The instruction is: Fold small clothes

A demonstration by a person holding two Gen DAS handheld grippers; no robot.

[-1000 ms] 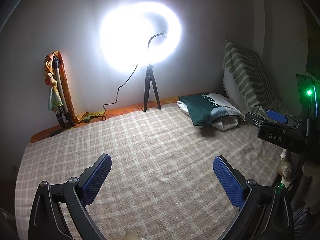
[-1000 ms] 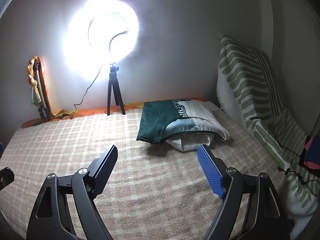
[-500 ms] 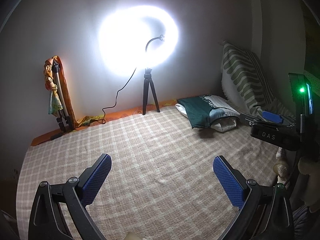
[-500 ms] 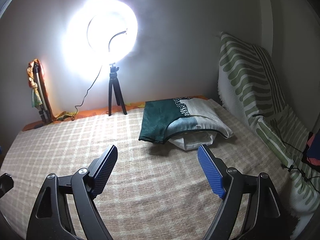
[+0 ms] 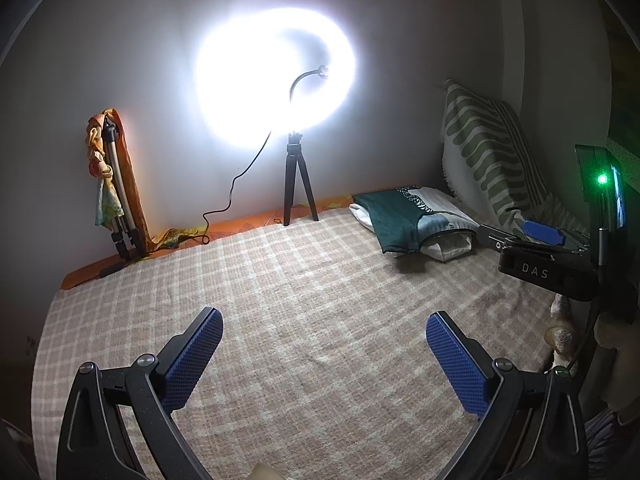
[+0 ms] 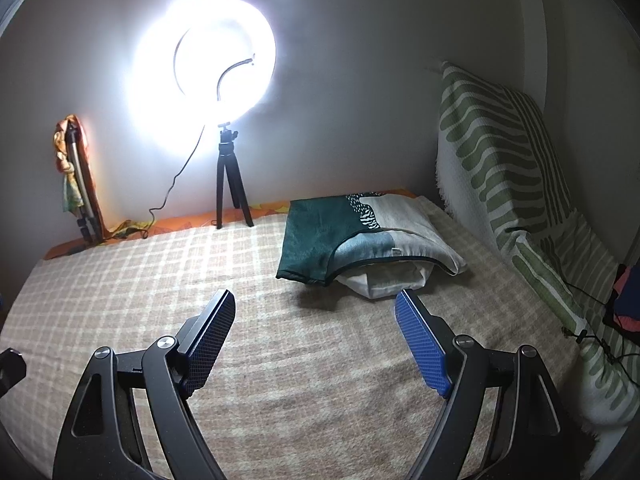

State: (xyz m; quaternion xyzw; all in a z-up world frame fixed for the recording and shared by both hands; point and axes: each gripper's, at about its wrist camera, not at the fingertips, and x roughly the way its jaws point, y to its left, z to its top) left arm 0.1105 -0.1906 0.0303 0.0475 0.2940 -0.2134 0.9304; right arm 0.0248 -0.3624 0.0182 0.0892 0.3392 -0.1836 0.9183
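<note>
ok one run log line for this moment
left gripper: open, empty | right gripper: open, empty | folded clothes: on checked blanket, untouched

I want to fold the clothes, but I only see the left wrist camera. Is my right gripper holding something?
Observer: No. The right gripper is open, with nothing between its fingers.
Operator: Where is the pile from there?
Observer: The pile lies just beyond those fingers, untouched, with a white cloth sticking out underneath the green one.
Operator: What is further to the right?
Observer: A pink and dark thing sits at the picture's edge, by the striped blanket.
</note>
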